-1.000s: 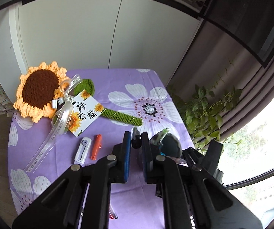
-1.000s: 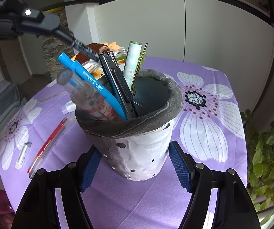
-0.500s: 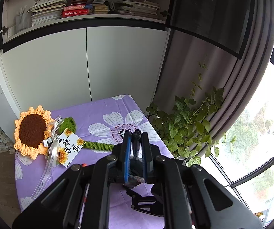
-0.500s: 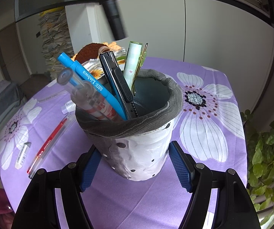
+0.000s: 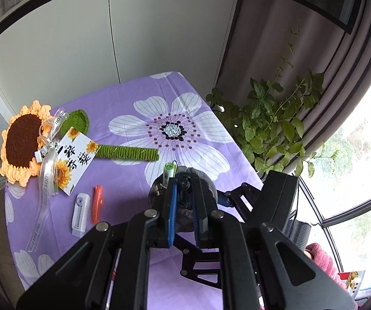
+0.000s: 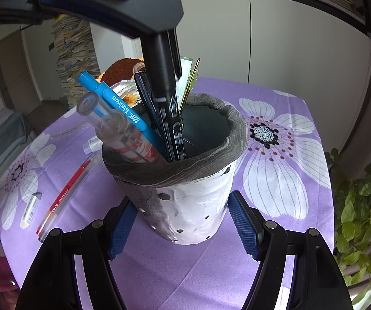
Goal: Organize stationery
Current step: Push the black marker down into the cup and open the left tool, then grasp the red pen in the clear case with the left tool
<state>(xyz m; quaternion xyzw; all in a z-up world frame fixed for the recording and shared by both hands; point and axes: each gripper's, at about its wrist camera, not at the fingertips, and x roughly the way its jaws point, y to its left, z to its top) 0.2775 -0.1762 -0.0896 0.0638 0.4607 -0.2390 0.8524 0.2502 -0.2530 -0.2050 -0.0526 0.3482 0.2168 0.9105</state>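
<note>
A white and grey pen holder (image 6: 195, 206) stands on the purple tablecloth, with a blue pen (image 6: 118, 106), a clear pen and other pens in it. My right gripper (image 6: 183, 230) is shut on the holder, its blue pads against both sides. My left gripper (image 5: 185, 206) is above the holder, shut on a black marker (image 6: 164, 98) whose lower end is inside the holder's mouth. In the left wrist view the holder (image 5: 208, 180) is mostly hidden behind the left gripper.
A red pen (image 6: 66, 191) and a white eraser (image 6: 30, 209) lie left of the holder. An orange cutter (image 5: 97, 202), a white correction tape (image 5: 80, 210) and a crochet sunflower (image 5: 25, 142) lie further back. A plant (image 5: 276, 126) stands past the table's right edge.
My left gripper swung up and over with the black marker, then came down above the holder. The marker's lower end now sits inside the holder. My right gripper stayed still.
</note>
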